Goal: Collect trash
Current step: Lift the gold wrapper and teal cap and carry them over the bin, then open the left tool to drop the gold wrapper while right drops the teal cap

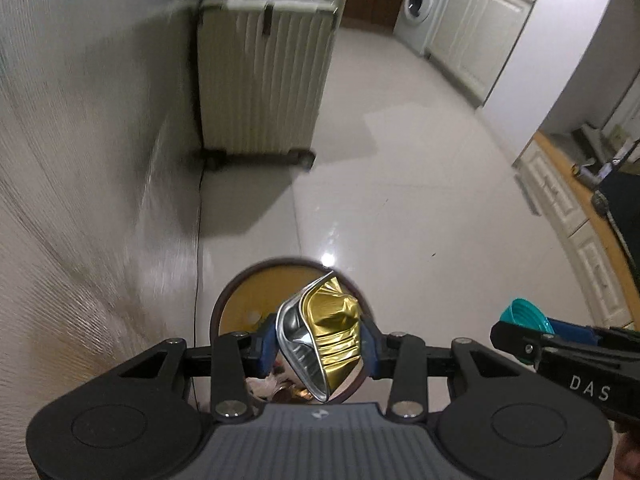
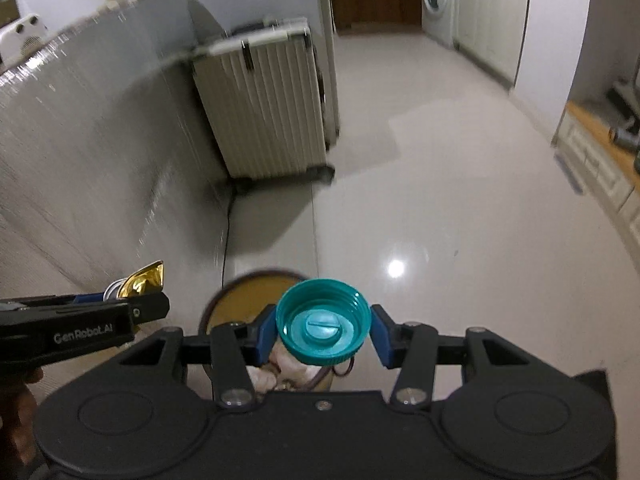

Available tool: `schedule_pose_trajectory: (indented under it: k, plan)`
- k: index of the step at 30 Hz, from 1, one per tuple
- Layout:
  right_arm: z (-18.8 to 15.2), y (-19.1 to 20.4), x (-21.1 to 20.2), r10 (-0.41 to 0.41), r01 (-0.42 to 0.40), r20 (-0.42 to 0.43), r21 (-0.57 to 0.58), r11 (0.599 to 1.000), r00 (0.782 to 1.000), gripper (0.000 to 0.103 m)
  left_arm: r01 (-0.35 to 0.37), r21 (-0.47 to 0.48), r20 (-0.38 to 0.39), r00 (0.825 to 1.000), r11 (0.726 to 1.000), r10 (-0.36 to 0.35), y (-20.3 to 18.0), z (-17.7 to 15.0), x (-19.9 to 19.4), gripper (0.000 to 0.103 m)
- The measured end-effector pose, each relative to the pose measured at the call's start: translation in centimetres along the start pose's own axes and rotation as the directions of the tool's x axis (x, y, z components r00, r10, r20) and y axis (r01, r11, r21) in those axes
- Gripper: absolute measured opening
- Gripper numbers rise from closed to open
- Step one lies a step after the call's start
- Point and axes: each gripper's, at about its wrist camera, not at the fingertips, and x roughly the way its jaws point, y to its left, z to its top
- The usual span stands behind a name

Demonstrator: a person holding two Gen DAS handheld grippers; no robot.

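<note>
Gold crushed can clamped in left gripper, teal cap pinched in right gripper

Glossy pale tiled floor reflected ceiling light. Ribbed cream suitcase stood against grey wall. Washing machine and white cabinets lined far side; cable ran along skirting.

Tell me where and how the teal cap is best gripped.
Grip the teal cap across its ribbed rim, pads on opposite sides, coming side-on with its open face toward the camera, as the right gripper does. The round ridged wall suits flat pads.
</note>
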Motion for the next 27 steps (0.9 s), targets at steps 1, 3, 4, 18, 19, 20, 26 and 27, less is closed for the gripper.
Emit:
schedule_pose_trajectory:
  k: [1,3,4,18,19,20,26,27]
  plan:
    - [-0.2,-0.1,1.0,0.003,-0.003,-0.016,0.007,1.0,1.0,0.05,-0.002,-0.006,-0.01,1.0,1.0,0.002,0.4,-0.1,0.8,0.042]
    - [-0.7,-0.1,3.4,0.013,-0.012,-0.05,0.019,1.0,0.999,0.05,-0.007,-0.02,-0.034,0.999,1.0,0.007,1.2,-0.4,3.0,0.042]
    - [-0.8,-0.1,4.3,0.018,-0.016,-0.063,0.021,1.0,0.998,0.05,-0.008,-0.025,-0.042,0.999,1.0,0.007,1.5,-0.4,3.8,0.042]
    - [-1.5,0.2,16.7,0.098,-0.075,-0.207,0.113,0.991,0.973,0.05,0.032,-0.072,-0.204,0.978,0.997,-0.046,3.9,-3.2,15.5,0.042]
    - [-1.6,0.2,17.3,0.102,-0.078,-0.213,0.117,0.99,0.972,0.05,0.032,-0.073,-0.21,0.977,0.997,-0.047,4.0,-3.3,15.9,0.042]
    - [-1.6,0.3,17.9,0.106,-0.081,-0.22,0.12,0.989,0.97,0.05,0.033,-0.074,-0.216,0.975,0.997,-0.048,4.1,-3.4,16.5,0.042]
    - [-0.7,0.8,21.1,0.132,-0.099,-0.239,0.147,0.984,0.962,0.05,0.068,-0.104,-0.219,0.972,0.992,-0.09,4.8,-3.4,18.2,0.05]
    - [-0.4,0.9,21.7,0.138,-0.103,-0.236,0.155,0.982,0.962,0.05,0.069,-0.104,-0.221,0.971,0.992,-0.091,4.9,-3.4,18.4,0.054]
